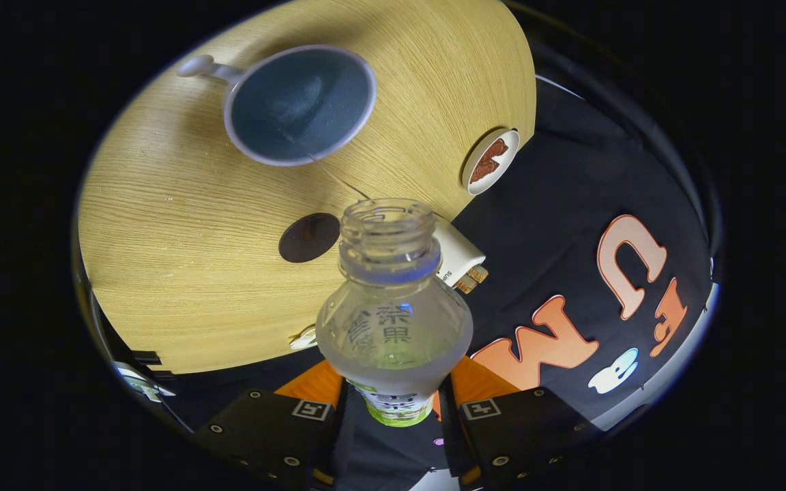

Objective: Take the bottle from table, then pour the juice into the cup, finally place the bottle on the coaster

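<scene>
Gripping the uncapped bottle (393, 320), jaws hide its lower body.

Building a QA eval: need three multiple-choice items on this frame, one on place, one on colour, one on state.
1. Where is the dark round coaster?
A. on the table between cup and bottle mouth
B. inside the cup
C. on the booth wall

2. The cup's inside is:
A. red
B. dark blue-grey
C. yellow

3. The bottle is:
A. capped, standing on the table
B. lying loose
C. uncapped, clamped in the gripper

Key: A, it lies on the wooden table ahead of the bottle; B, dark interior, pale rim; C, open mouth, both fingers pressing its body.
</scene>
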{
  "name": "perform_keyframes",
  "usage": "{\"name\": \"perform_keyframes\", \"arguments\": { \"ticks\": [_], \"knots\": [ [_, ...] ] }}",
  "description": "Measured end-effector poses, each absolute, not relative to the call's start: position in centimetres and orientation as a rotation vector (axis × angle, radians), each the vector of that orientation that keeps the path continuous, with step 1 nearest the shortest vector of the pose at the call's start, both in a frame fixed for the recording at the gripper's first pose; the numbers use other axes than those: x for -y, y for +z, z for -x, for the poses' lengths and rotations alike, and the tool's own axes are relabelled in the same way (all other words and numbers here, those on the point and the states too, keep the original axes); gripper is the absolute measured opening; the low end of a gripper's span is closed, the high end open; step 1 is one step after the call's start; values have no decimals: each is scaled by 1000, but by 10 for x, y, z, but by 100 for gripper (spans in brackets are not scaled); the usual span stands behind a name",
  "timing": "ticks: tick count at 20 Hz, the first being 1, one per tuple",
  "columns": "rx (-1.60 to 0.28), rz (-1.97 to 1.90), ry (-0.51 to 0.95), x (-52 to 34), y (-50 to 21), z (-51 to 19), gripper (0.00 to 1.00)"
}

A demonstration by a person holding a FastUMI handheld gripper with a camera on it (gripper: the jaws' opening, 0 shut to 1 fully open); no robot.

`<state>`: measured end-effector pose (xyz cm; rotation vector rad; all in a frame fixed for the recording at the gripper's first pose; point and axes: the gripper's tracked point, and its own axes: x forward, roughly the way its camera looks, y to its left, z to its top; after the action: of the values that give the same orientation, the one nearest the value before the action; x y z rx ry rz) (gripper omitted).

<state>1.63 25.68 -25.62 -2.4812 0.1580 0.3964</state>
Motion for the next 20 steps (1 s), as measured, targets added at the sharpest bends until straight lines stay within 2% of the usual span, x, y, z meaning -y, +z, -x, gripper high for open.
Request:
{"name": "perform_keyframes", "arguments": {
  "ticks": [20],
  "knots": [
    [-138, 2501, 425, -262, -272, -18, 55]
  ]
}}
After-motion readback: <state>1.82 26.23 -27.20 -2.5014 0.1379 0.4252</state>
